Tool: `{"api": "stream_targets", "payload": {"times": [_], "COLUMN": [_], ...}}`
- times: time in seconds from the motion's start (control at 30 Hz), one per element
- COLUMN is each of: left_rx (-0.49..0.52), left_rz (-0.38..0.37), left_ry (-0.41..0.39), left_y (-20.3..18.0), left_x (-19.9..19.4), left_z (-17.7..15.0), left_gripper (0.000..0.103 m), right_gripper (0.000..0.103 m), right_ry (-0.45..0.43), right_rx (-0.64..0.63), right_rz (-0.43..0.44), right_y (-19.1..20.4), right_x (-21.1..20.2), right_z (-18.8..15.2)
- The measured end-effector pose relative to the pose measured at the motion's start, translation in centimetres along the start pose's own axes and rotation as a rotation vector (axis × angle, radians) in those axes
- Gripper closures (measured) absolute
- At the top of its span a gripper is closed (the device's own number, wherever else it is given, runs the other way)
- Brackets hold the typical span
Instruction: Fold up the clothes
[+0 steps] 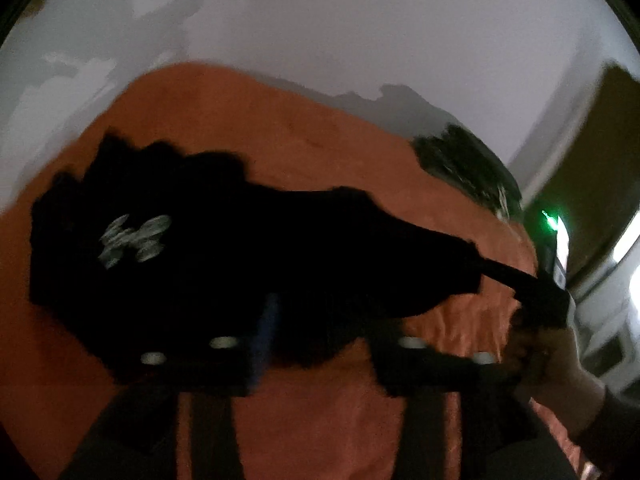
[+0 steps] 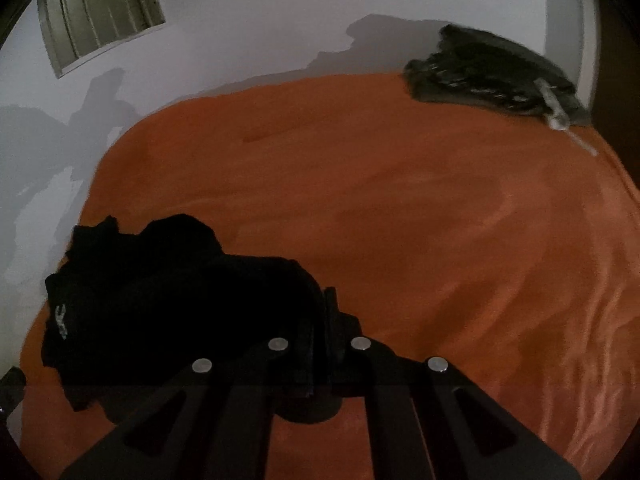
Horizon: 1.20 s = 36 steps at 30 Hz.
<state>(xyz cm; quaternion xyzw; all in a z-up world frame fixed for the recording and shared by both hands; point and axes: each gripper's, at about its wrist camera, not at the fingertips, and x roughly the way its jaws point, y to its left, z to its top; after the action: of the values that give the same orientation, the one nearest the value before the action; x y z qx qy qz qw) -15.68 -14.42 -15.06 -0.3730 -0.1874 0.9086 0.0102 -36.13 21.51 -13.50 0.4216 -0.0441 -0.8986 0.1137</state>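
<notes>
A black garment (image 1: pixel 168 248) with a white print lies crumpled on the left of an orange bed cover (image 1: pixel 280 128). In the left wrist view my left gripper (image 1: pixel 320 340) hovers over the garment's near edge, its fingers apart and not pressing on any cloth. One corner of the garment is stretched out to the right into my right gripper (image 1: pixel 536 292), which a hand (image 1: pixel 560 364) holds. In the right wrist view the right gripper (image 2: pixel 324 340) is shut on a bunched edge of the black garment (image 2: pixel 160 300), which trails off to the left.
A folded pile of dark clothes (image 2: pixel 492 72) sits at the bed's far right corner, also visible as the dark pile (image 1: pixel 468 168). A white wall (image 2: pixel 280 20) with a barred window (image 2: pixel 100 20) runs behind the bed. The orange cover (image 2: pixel 440 220) is bare on the right.
</notes>
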Motion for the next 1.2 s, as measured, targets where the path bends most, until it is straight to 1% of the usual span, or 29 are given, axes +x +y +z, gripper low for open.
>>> {"api": "stream_targets", "payload": {"times": [0.07,0.13,0.17,0.27,0.33,0.4,0.47,0.53,0.57,0.63,0.7,0.73,0.8,0.87,1.0,1.07,1.2], "left_rx": [-0.073,-0.159,-0.195,-0.316,-0.357,-0.391,-0.4,-0.361,-0.33,-0.24,-0.125,-0.063,0.024,0.101,0.223,0.234,0.205], "left_rz": [0.024,0.072,0.083,0.082,0.063,0.061,0.057,0.064,0.067,0.061,0.067,0.073,0.07,0.073,0.129,0.148,0.174], "left_ry": [0.001,0.022,0.031,0.063,0.081,0.12,0.155,0.169,0.179,0.2,0.22,0.225,0.225,0.242,0.283,0.29,0.303], "left_y": [2.8,5.8,6.7,9.9,10.8,11.0,10.3,8.5,7.5,4.8,2.0,0.8,-0.9,-2.1,-2.9,-2.9,-1.9], "left_x": [-0.3,-0.4,-0.7,0.3,1.2,2.8,4.5,5.7,6.2,6.9,7.4,7.4,7.2,7.0,7.2,8.0,9.0], "left_z": [-0.2,-0.7,-1.0,-1.8,-2.7,-3.6,-4.4,-4.6,-4.7,-4.4,-4.4,-4.5,-5.1,-6.3,-8.4,-8.4,-8.8], "left_gripper": [0.047,0.047,0.047,0.047,0.047,0.047,0.047,0.047,0.047,0.047,0.047,0.047,0.047,0.047,0.047,0.047,0.047], "right_gripper": [0.101,0.101,0.101,0.101,0.101,0.101,0.1,0.1,0.098,0.084,0.053,0.049,0.046,0.041,0.041,0.041,0.041], "right_ry": [-0.015,-0.043,-0.055,-0.085,-0.097,-0.067,0.035,0.169,0.201,0.198,0.171,0.154,0.125,0.106,0.149,0.175,0.195], "right_rx": [0.022,0.044,0.062,0.137,0.172,0.182,0.184,0.212,0.225,0.226,0.208,0.195,0.162,0.145,0.053,-0.019,-0.153], "right_rz": [-0.026,-0.064,-0.086,-0.152,-0.192,-0.231,-0.214,-0.169,-0.149,-0.125,-0.088,-0.066,-0.029,0.015,0.145,0.191,0.212], "right_y": [-1.0,-3.1,-4.3,-8.4,-10.7,-12.3,-13.4,-14.6,-15.0,-15.5,-15.5,-15.3,-14.6,-13.5,-9.1,-6.5,-1.6], "right_x": [-0.4,-1.1,-1.5,-2.9,-3.6,-3.4,-1.8,0.2,0.5,-0.1,-1.5,-2.3,-4.2,-5.6,-6.7,-6.4,-4.4], "right_z": [1.0,1.8,2.2,3.6,3.9,3.0,1.7,-0.3,-1.2,-2.3,-3.3,-3.8,-5.3,-7.2,-10.7,-11.9,-13.3]}}
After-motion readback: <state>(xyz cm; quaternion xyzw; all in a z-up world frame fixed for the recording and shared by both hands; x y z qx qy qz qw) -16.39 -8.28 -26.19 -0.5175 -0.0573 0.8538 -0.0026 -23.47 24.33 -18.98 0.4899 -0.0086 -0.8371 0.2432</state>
